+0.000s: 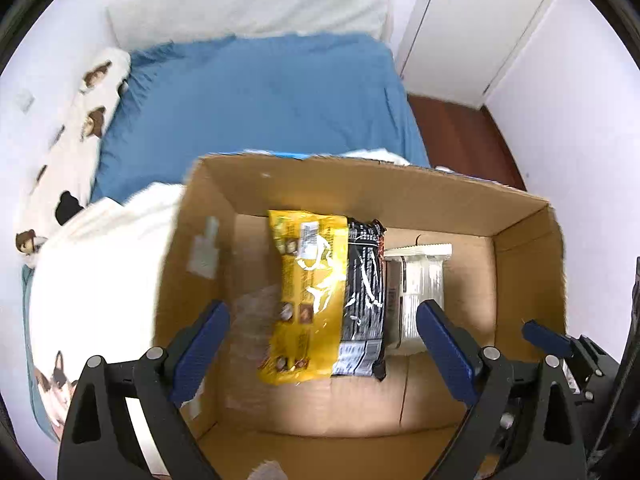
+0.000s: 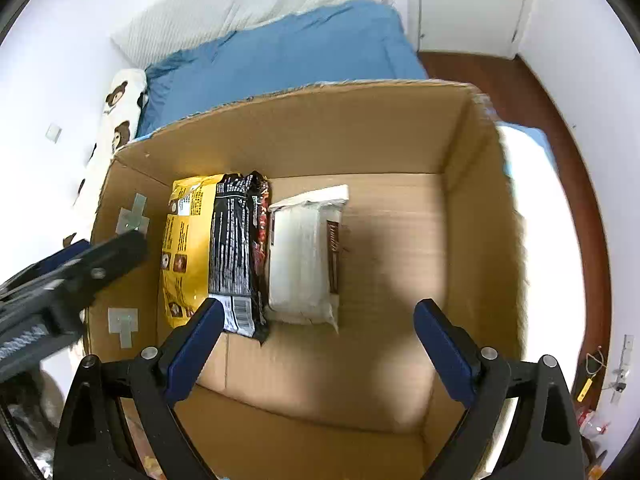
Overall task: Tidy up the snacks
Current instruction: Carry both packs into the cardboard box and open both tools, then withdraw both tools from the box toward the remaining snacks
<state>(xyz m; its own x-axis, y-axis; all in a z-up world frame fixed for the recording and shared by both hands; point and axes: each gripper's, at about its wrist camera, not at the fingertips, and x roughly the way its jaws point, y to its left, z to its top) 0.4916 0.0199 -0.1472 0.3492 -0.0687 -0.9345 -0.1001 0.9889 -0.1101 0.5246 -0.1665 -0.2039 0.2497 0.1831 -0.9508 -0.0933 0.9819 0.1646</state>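
An open cardboard box (image 1: 360,188) (image 2: 320,128) stands on a bed. Three snack packets lie side by side on its floor: a yellow packet (image 1: 308,296) (image 2: 184,240) at the left, a black packet (image 1: 364,300) (image 2: 234,240) in the middle, and a white packet (image 1: 424,280) (image 2: 298,256) at the right, with a brown wrapper (image 2: 334,256) along its right edge. My left gripper (image 1: 322,308) hangs open above the yellow and black packets, holding nothing. My right gripper (image 2: 320,306) is open and empty over the white packet and bare box floor. Each view shows one finger (image 1: 546,336) (image 2: 116,248) of the other gripper.
The bed has a blue sheet (image 1: 260,96) (image 2: 288,48), a white duvet (image 1: 96,264) left of the box, and a long bear-print cushion (image 1: 76,128) (image 2: 120,112) by the wall. A white door (image 1: 472,28) and dark wood floor (image 2: 532,92) lie to the right. Tape patches (image 2: 132,216) mark the box's left wall.
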